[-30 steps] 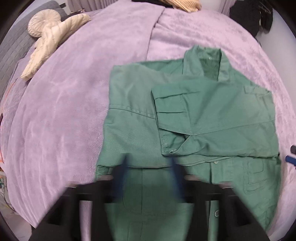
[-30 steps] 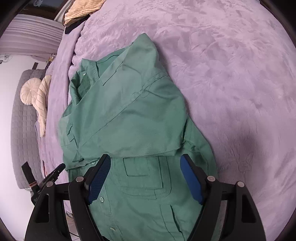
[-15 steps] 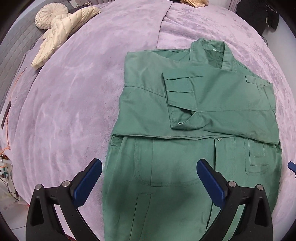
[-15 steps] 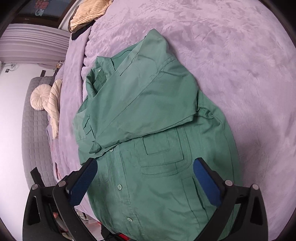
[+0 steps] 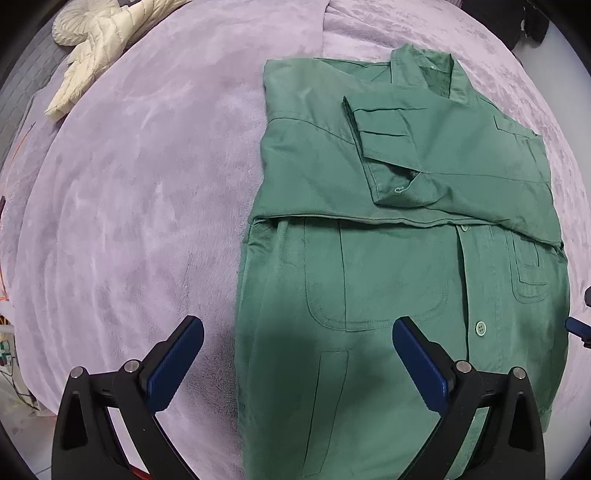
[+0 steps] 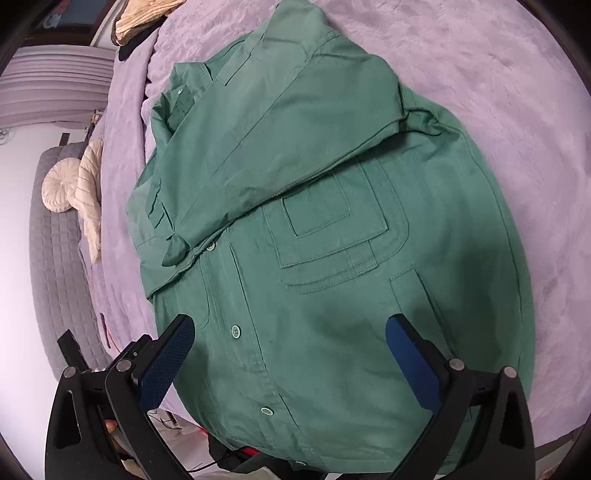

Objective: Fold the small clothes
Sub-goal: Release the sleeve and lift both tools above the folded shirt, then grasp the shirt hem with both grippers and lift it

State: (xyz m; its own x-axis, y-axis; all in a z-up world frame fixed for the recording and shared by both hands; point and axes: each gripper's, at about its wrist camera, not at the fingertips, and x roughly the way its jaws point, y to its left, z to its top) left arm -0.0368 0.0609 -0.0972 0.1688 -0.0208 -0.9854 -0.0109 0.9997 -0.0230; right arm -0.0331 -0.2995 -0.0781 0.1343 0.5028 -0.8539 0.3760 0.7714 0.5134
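A green button-up shirt lies face up on a lilac blanket, collar at the far end, both sleeves folded across the chest. It also shows in the right wrist view. My left gripper is open and empty, hovering over the shirt's lower left edge. My right gripper is open and empty, hovering over the lower right front near the button placket. The tip of the right gripper shows at the right edge of the left wrist view.
A cream padded garment and a round cream cushion lie at the far left on a grey quilted sofa. A beige garment lies at the bed's far end. The blanket's near edge drops to the floor.
Both grippers have opened wide and drawn back toward the shirt's hem end, so more of the lower shirt front is in view. The shirt lies as before.
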